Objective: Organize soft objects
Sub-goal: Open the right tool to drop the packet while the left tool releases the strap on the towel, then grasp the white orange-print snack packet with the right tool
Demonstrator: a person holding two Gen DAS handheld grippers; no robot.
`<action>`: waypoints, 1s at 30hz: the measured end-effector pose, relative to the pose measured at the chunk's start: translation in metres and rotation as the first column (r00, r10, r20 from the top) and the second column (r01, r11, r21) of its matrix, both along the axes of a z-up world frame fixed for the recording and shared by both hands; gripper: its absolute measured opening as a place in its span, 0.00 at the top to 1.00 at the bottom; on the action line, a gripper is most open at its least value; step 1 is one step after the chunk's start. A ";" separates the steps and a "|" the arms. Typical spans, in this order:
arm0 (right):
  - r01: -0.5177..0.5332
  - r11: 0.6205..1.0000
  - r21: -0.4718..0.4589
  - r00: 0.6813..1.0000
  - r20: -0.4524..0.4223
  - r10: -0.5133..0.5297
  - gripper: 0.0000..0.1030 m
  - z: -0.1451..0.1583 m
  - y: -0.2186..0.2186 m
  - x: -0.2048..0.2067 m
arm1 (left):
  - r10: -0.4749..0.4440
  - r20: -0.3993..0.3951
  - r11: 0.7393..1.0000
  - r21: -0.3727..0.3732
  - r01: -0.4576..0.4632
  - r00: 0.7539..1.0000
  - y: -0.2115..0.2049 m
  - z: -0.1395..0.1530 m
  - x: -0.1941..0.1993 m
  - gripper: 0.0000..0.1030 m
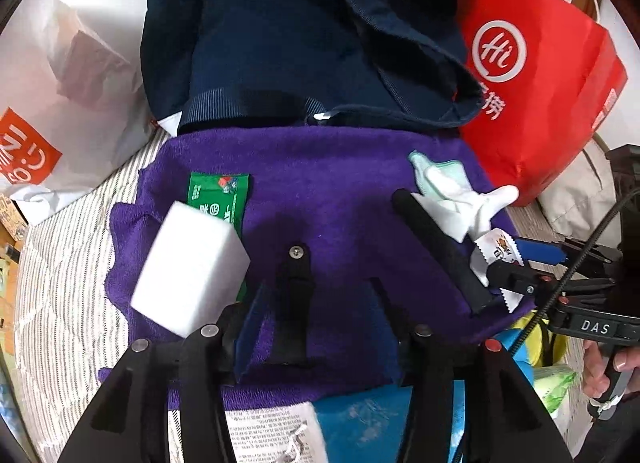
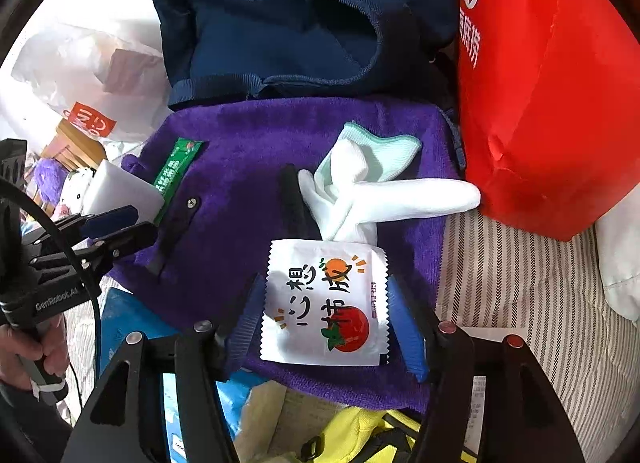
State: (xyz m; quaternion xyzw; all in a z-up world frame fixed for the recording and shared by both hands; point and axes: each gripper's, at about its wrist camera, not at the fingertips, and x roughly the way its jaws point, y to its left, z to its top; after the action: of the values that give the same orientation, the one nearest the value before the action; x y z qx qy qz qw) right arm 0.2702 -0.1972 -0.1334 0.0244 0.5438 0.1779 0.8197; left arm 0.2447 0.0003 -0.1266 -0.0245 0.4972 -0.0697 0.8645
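A purple towel (image 1: pixel 328 191) (image 2: pixel 256 151) lies spread on the striped bed. On it sit a white sponge block (image 1: pixel 190 269) (image 2: pixel 120 193), a green packet (image 1: pixel 222 195) (image 2: pixel 178 165), a black strap piece (image 1: pixel 295 299), a black cylinder (image 1: pixel 440 251) and a white glove (image 1: pixel 464 199) (image 2: pixel 372 191). My left gripper (image 1: pixel 320 327) is open over the towel around the strap piece, the sponge beside its left finger. My right gripper (image 2: pixel 326 315) (image 1: pixel 520 263) is open with a white tomato-print sachet (image 2: pixel 326 303) lying between its blue pads, which do not grip it.
A navy garment (image 1: pixel 280 35) (image 2: pixel 288 23) lies behind the towel. A red paper bag (image 1: pixel 540 75) (image 2: pixel 552 83) stands at right, a white plastic bag (image 1: pixel 68 95) at left. Blue and yellow items (image 2: pixel 360 431) lie at the near edge.
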 end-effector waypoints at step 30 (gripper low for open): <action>0.136 0.991 0.007 0.990 0.024 -0.136 0.34 0.015 -0.092 -0.106 | 0.037 0.087 0.999 -0.004 -0.037 0.996 0.016 0.054 -0.087 0.45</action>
State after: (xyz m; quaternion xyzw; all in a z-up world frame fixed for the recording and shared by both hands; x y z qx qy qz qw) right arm 0.1640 -0.2892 -0.1182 0.0613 0.5304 0.1231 0.8365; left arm 0.1578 0.0159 -0.0722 -0.0317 0.4585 -0.0552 0.8864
